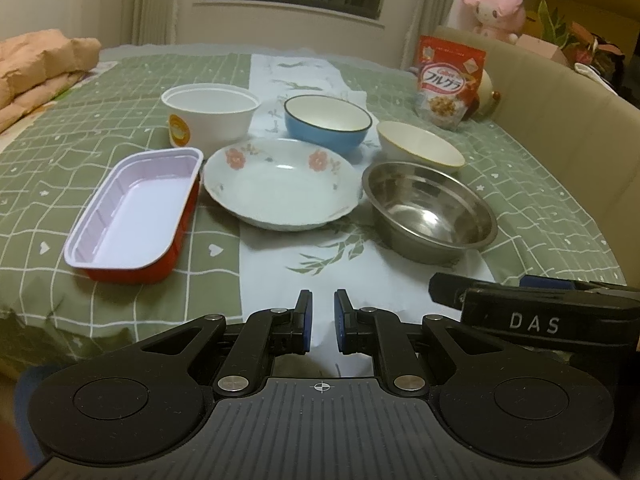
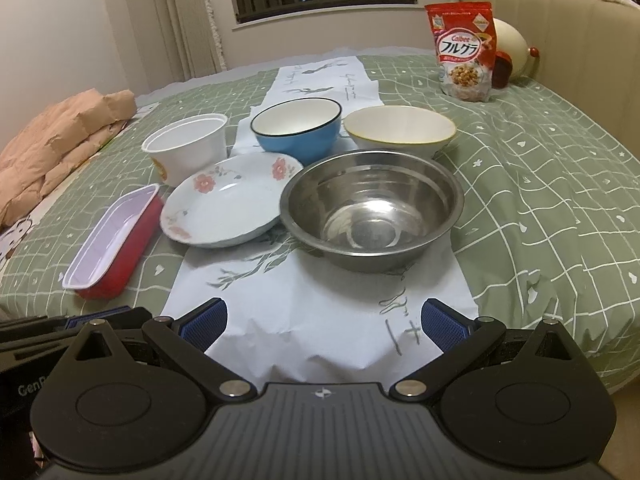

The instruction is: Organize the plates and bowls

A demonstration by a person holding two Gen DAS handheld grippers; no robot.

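On the white paper runner stand a flowered plate, a steel bowl, a blue bowl, a cream bowl, a white paper cup bowl and a red rectangular tray. My left gripper is nearly shut and empty, in front of the plate. My right gripper is wide open and empty, in front of the steel bowl; its body shows in the left wrist view.
A green checked cover lies over the surface. A red cereal bag stands at the back right. A folded peach quilt lies at the left. A beige headboard borders the right side.
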